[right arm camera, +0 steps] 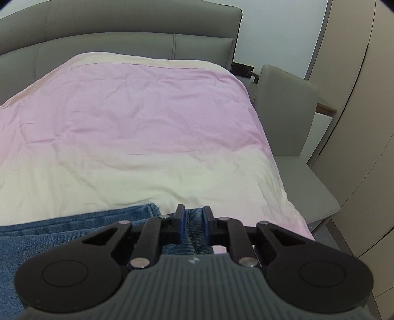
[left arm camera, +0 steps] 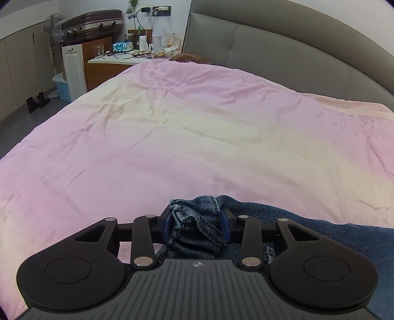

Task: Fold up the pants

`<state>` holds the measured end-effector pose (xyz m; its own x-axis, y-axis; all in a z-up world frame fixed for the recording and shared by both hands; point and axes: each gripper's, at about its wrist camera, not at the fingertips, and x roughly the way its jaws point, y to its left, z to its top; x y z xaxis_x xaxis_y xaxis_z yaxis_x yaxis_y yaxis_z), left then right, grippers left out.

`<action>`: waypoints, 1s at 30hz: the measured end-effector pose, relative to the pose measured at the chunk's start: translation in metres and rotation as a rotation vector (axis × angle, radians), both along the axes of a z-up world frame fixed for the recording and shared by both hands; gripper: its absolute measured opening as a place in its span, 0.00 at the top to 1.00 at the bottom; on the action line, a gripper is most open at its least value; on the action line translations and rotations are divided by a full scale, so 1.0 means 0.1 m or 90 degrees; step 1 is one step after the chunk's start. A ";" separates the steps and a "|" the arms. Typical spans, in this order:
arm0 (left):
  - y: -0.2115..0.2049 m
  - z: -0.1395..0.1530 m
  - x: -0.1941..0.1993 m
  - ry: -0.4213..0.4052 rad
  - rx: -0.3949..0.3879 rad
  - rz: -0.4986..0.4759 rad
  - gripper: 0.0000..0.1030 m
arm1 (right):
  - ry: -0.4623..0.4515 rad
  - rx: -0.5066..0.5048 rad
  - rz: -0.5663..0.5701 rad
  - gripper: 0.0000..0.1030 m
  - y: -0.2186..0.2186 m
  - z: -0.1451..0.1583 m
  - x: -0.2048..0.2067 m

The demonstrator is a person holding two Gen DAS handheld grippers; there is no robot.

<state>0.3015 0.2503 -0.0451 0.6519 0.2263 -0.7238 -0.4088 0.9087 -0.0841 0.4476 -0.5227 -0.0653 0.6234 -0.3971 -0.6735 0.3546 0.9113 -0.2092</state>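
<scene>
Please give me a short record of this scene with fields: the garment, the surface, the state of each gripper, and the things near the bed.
garment: blue jeans, lying at the near edge of the bed
surface: pink and cream bed cover
left hand-held gripper: shut on bunched denim
right hand-held gripper: shut on a seamed fold of the jeans
behind bed: grey headboard
near bed: suitcase on a cabinet, grey chair

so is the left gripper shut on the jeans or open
Shut on them: a bunched wad of jeans sits pinched between the left gripper jaws.
</scene>
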 end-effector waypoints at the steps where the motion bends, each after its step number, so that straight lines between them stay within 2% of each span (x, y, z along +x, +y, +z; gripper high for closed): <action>1: 0.01 -0.02 0.02 0.001 0.001 0.001 0.58 | 0.000 -0.004 0.000 0.91 0.03 -0.01 0.08; 10: -0.13 -0.26 0.44 0.030 0.082 -0.006 0.58 | 0.017 -0.041 0.009 0.91 0.17 -0.44 0.73; 18: -0.14 -0.57 0.67 0.060 0.090 0.000 0.57 | 0.043 -0.041 0.021 0.91 0.15 -0.86 0.96; 21: -0.16 -0.57 0.64 0.065 0.100 0.001 0.44 | 0.026 -0.016 0.024 0.78 0.09 -0.84 0.92; 22: -0.18 -0.54 0.62 0.064 0.106 0.001 0.37 | 0.025 -0.013 0.024 0.61 0.07 -0.82 0.90; 23: -0.20 -0.49 0.60 0.062 0.114 0.000 0.36 | 0.022 -0.012 0.027 0.52 0.06 -0.79 0.86; 24: -0.21 -0.43 0.56 0.058 0.122 0.002 0.31 | 0.019 -0.009 0.030 0.52 0.05 -0.75 0.81; 26: -0.22 -0.31 0.47 0.046 0.120 0.007 0.30 | 0.015 0.007 0.030 0.52 0.02 -0.67 0.70; 30: -0.26 -0.05 0.17 0.008 0.077 0.007 0.29 | 0.001 0.083 0.011 0.52 -0.13 -0.52 0.38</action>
<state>0.3181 0.2245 -0.0505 0.6400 0.3200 -0.6986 -0.4195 0.9072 0.0312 0.4851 -0.5356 -0.1172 0.6278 -0.2958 -0.7200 0.3389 0.9366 -0.0892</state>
